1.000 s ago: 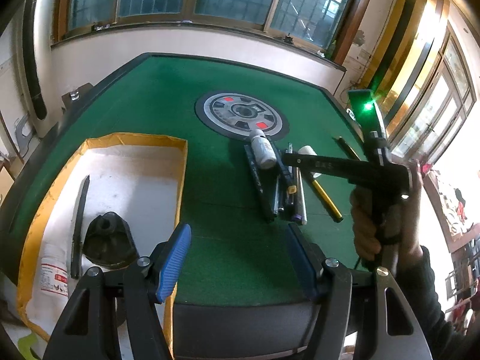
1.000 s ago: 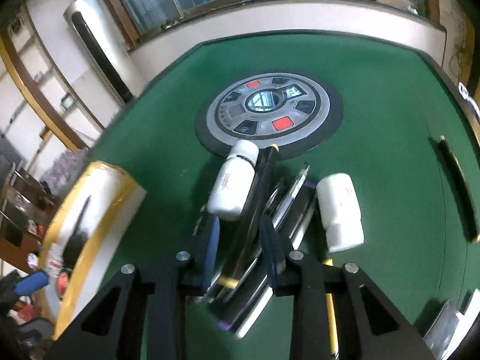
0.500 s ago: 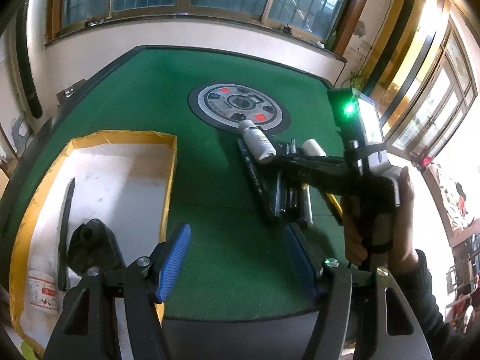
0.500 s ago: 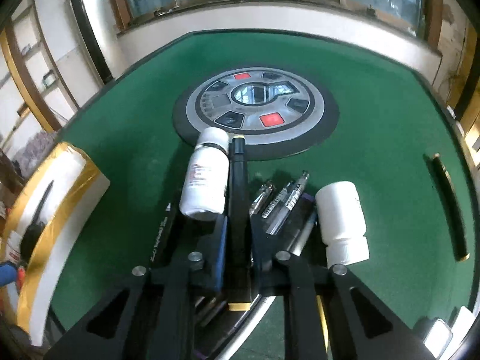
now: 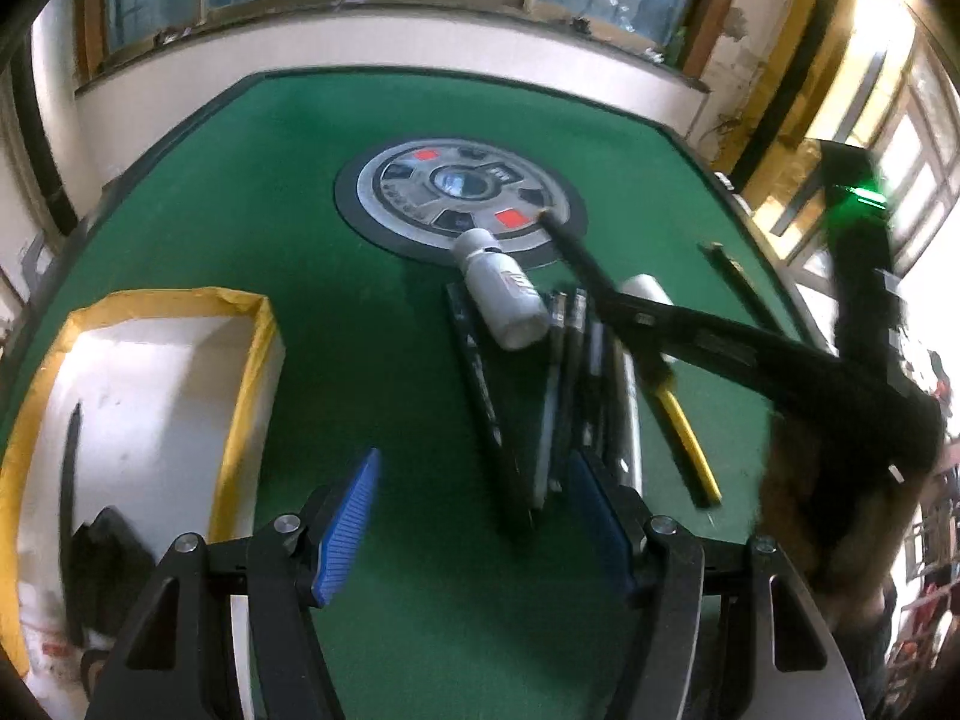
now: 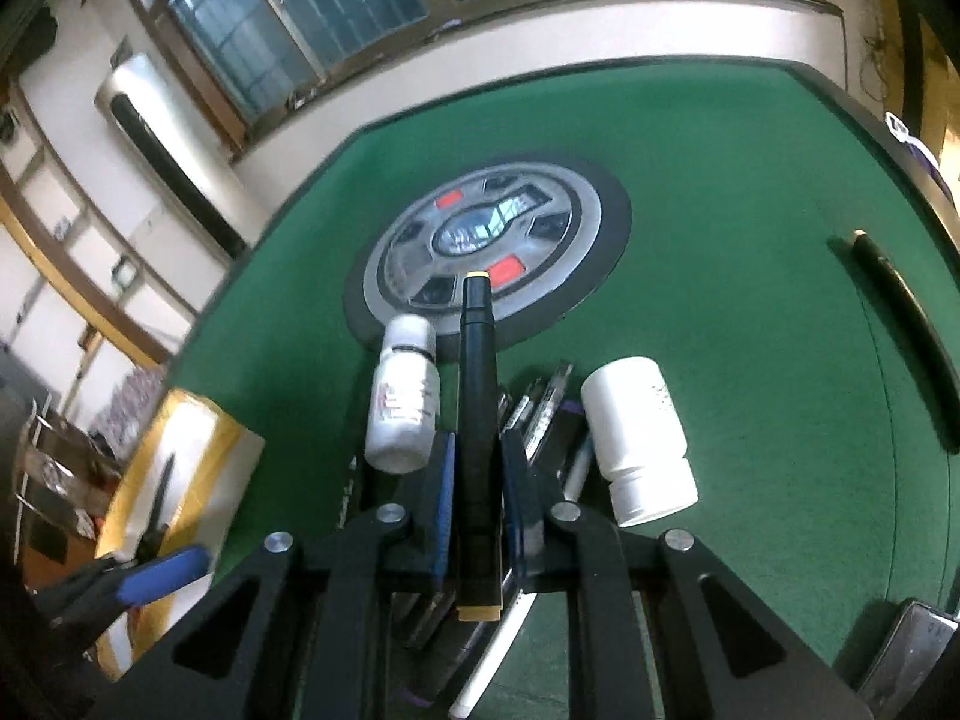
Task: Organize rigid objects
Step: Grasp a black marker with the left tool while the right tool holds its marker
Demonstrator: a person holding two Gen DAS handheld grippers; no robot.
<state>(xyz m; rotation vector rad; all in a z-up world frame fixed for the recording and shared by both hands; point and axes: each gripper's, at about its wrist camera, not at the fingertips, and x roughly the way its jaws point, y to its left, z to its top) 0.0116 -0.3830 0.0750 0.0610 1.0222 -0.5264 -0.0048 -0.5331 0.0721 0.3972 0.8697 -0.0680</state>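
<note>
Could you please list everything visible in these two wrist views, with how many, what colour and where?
Green felt table: one, green, under everything.
Round control panel: one, grey and black with red buttons, table centre.
Black marker with yellow ends: one, clamped in the right gripper, raised above the pile.
Small white labelled bottle: one, white, lying left of the marker.
Wide white capped bottle: one, white, lying right of the pile.
Pile of pens: several, black, silver and white, side by side.
Yellow pencil: one, right of the pile.
Yellow-edged white box: one, table's left, holding dark items.
Right gripper: shut on the marker.
Left gripper: open, blue pads, near the pile.
</note>
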